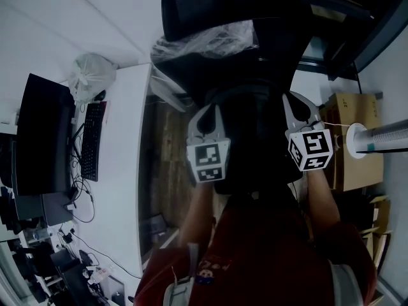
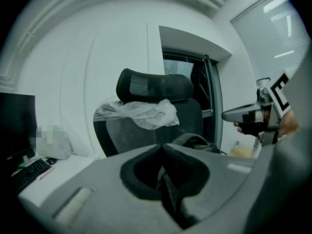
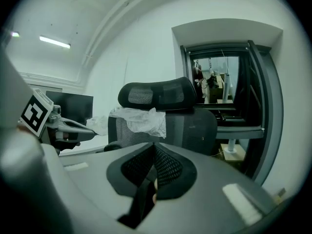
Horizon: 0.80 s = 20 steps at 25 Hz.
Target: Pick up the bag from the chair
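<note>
A clear crumpled plastic bag [image 1: 205, 41] lies draped over the backrest of the black office chair [image 1: 255, 18], just under its headrest. The same plastic bag [image 2: 139, 113] [image 3: 139, 120] shows in both gripper views. A dark bag-like lump [image 2: 194, 141] rests on the chair's seat. My left gripper [image 1: 207, 110] hovers over the seat's left side and my right gripper [image 1: 298, 101] over its right side. Both are well short of the plastic bag. In each gripper view the jaws meet with nothing between them: left gripper [image 2: 162, 145], right gripper [image 3: 154, 144].
A white desk [image 1: 124, 145] runs along the left with a monitor [image 1: 41, 132], a keyboard [image 1: 92, 139] and a white plastic bag [image 1: 92, 74]. Cardboard boxes [image 1: 357, 139] and a white pole [image 1: 382, 138] stand at the right. A dark door frame [image 3: 263, 96] is behind the chair.
</note>
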Each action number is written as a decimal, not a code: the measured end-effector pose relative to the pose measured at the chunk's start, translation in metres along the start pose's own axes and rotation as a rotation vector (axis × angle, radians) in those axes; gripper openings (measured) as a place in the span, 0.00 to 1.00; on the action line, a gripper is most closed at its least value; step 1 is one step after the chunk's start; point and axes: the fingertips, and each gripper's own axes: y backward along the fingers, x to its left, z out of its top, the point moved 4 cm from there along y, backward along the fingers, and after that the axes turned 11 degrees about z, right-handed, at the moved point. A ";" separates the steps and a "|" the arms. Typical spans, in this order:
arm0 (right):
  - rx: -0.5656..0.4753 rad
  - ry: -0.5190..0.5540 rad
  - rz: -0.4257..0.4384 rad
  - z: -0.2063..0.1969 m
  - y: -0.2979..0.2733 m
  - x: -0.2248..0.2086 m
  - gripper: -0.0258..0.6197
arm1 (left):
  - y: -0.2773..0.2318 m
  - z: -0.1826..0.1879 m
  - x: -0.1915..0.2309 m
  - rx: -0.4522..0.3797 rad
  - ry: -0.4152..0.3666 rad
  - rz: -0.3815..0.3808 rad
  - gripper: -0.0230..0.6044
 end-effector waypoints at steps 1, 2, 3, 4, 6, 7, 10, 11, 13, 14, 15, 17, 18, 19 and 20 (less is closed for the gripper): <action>0.004 -0.003 0.008 -0.002 -0.002 -0.002 0.04 | -0.002 0.000 0.000 0.004 0.001 0.008 0.03; 0.008 -0.006 0.015 -0.004 -0.004 -0.005 0.04 | -0.004 -0.001 0.000 0.007 0.001 0.016 0.03; 0.010 -0.009 0.021 -0.006 -0.007 -0.007 0.04 | -0.005 -0.001 -0.001 0.009 0.000 0.023 0.03; 0.012 -0.011 0.027 -0.008 -0.009 -0.009 0.04 | -0.006 -0.002 -0.001 0.012 -0.002 0.030 0.03; 0.013 -0.014 0.037 -0.011 -0.013 -0.010 0.04 | -0.008 -0.005 0.000 0.020 -0.005 0.041 0.03; 0.013 -0.015 0.042 -0.012 -0.015 -0.011 0.04 | -0.009 -0.007 0.001 0.026 -0.005 0.046 0.04; 0.016 -0.016 0.062 -0.017 -0.020 -0.011 0.04 | -0.010 -0.012 0.002 0.037 -0.003 0.054 0.10; 0.022 -0.016 0.074 -0.019 -0.022 -0.011 0.05 | -0.011 -0.013 0.002 0.039 -0.002 0.053 0.12; 0.038 -0.021 0.107 -0.026 -0.026 -0.011 0.17 | -0.014 -0.018 0.000 0.044 0.002 0.040 0.20; 0.045 -0.024 0.125 -0.029 -0.029 -0.011 0.22 | -0.016 -0.020 -0.001 0.049 0.002 0.027 0.25; 0.051 -0.027 0.140 -0.032 -0.032 -0.011 0.26 | -0.019 -0.022 -0.003 0.056 -0.001 0.010 0.32; 0.070 -0.026 0.170 -0.039 -0.038 -0.009 0.34 | -0.024 -0.026 -0.006 0.070 -0.015 -0.022 0.43; 0.085 -0.022 0.185 -0.042 -0.042 -0.008 0.36 | -0.027 -0.029 -0.006 0.077 -0.026 -0.032 0.47; 0.101 -0.018 0.199 -0.046 -0.045 -0.008 0.40 | -0.030 -0.032 -0.007 0.084 -0.036 -0.038 0.52; 0.118 -0.014 0.211 -0.050 -0.049 -0.008 0.42 | -0.034 -0.035 -0.009 0.092 -0.045 -0.044 0.55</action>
